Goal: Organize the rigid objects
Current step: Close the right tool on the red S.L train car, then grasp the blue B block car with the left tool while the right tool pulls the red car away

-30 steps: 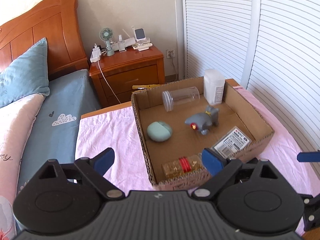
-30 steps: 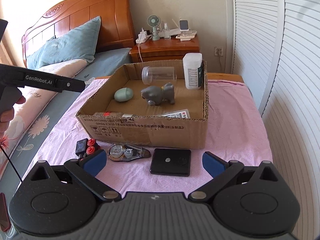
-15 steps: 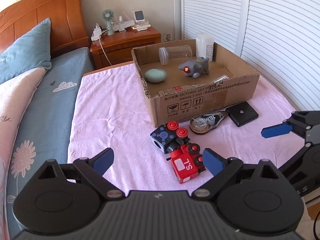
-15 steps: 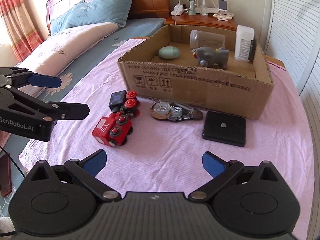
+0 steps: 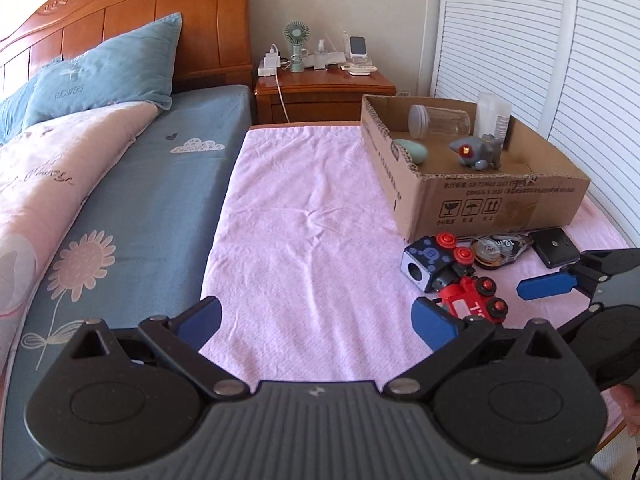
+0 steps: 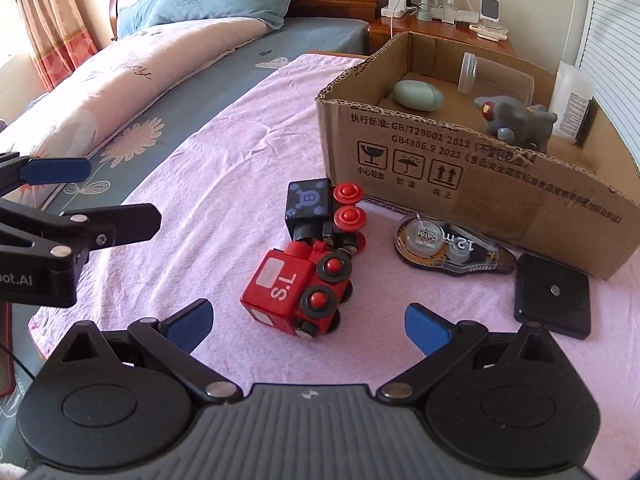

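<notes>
Evidently the red toy train (image 6: 298,290) lies tipped on the pink cloth (image 6: 224,184), touching the black wagon (image 6: 310,210), near the cardboard box (image 6: 480,184). Right gripper (image 6: 306,320) hovers just before it, jaws wide and empty; left gripper (image 5: 316,316) likewise. Next: straddle, close, lift boxward.

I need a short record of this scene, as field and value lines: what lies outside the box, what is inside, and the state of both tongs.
outside box, on pink cloth: red toy train; black toy wagon; correction tape; black square pad
inside cardboard box: green oval case; grey toy animal; clear jar lying down; white bottle
left tongs: open, empty
right tongs: open, empty, facing red toy train
</notes>
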The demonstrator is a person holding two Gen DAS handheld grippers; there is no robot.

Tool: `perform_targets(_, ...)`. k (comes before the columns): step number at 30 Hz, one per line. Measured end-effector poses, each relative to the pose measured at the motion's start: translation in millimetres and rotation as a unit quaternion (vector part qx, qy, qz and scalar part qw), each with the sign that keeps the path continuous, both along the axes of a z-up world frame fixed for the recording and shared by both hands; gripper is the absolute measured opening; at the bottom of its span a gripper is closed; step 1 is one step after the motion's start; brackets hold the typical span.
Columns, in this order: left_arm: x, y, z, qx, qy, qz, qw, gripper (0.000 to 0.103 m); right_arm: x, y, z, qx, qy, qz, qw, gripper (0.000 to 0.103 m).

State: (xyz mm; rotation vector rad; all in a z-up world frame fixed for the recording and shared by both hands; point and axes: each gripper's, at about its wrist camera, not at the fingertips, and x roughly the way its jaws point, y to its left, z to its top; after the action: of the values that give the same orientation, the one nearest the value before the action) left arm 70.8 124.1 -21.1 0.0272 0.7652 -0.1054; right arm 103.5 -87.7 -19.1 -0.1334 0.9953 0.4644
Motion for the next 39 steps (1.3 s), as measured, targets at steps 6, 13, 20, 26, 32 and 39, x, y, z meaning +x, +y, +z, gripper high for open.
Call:
perform_targets(6, 0, 13, -9, -0.01, 0.007, 0.015, 0.9998, 0.101, 10, 13, -11, -0.024, -0.011, -0.02, 0.999, 0.103)
perform_targets(13, 1, 11, -11, -0.012, 0.011, 0.006, 0.9999, 0.101, 14, 17, -18, -0.053, -0.026, -0.021, 0.998, 0.103)
perform_targets(20, 3, -1, -12, -0.014, 0.017, -0.009, 0.9997, 0.101, 12, -2, -18, -0.053, -0.026, -0.025, 0.998, 0.103)
perform_targets(26, 5, -12, -13, -0.008, 0.022, -0.016, 0.9996, 0.101, 7, -13, -16, -0.048, -0.033, -0.021, 0.998, 0.102)
perform_targets(32, 5, -16, -11, -0.005, 0.027, -0.017, 0.9995, 0.101, 0, -3, -11, -0.027, -0.063, 0.018, 0.997, 0.076)
perform_targets(39, 6, -27, -8, 0.012, 0.027, -0.027, 0.9992, 0.101, -11, -9, -10, -0.016, -0.074, 0.048, 0.996, 0.055)
